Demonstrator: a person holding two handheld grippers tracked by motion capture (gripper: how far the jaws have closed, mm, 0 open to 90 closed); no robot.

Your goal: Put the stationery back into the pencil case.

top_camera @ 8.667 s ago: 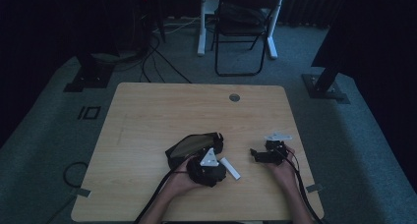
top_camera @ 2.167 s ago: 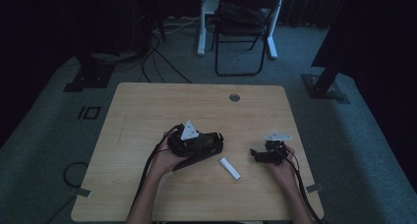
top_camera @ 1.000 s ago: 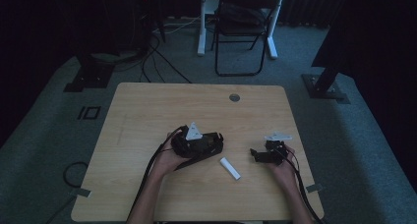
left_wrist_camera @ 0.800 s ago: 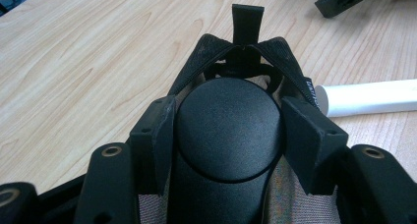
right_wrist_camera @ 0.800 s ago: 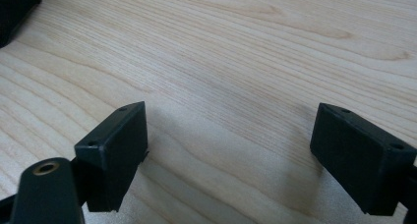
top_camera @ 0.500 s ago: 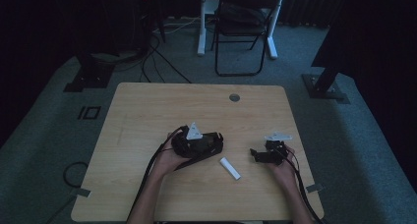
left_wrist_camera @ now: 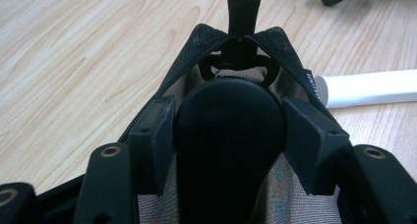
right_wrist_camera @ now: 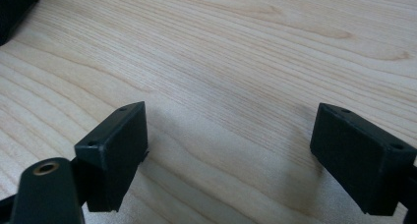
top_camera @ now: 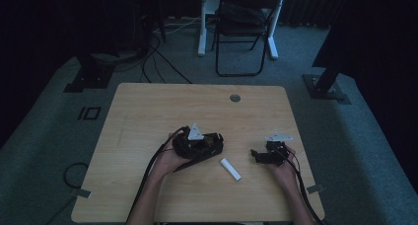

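A black zip pouch (top_camera: 209, 147) with a beige lining (left_wrist_camera: 295, 194) lies open on the wooden table (top_camera: 148, 116). My left gripper (top_camera: 201, 144) reaches into its mouth. In the left gripper view the gripper (left_wrist_camera: 228, 128) has both pads against the sides of a smooth black rounded object (left_wrist_camera: 228, 135) inside the pouch. A white cylinder (top_camera: 230, 168) lies just right of the pouch, also seen as the white cylinder (left_wrist_camera: 369, 89). My right gripper (top_camera: 258, 156) rests low on the table at the right; in its own view it (right_wrist_camera: 228, 150) stands wide open over bare wood.
A round cable hole (top_camera: 235, 97) sits near the table's far edge. Cables trail from both grippers toward the near edge. A folding chair (top_camera: 244, 27) and stand bases are on the carpet beyond. A dark corner (right_wrist_camera: 14, 8) shows at the top left of the right gripper view.
Early on the left gripper was nearer, by the white cylinder; it has since moved up to the pouch's mouth. Over the last second nothing visibly moved. The right gripper stayed put.
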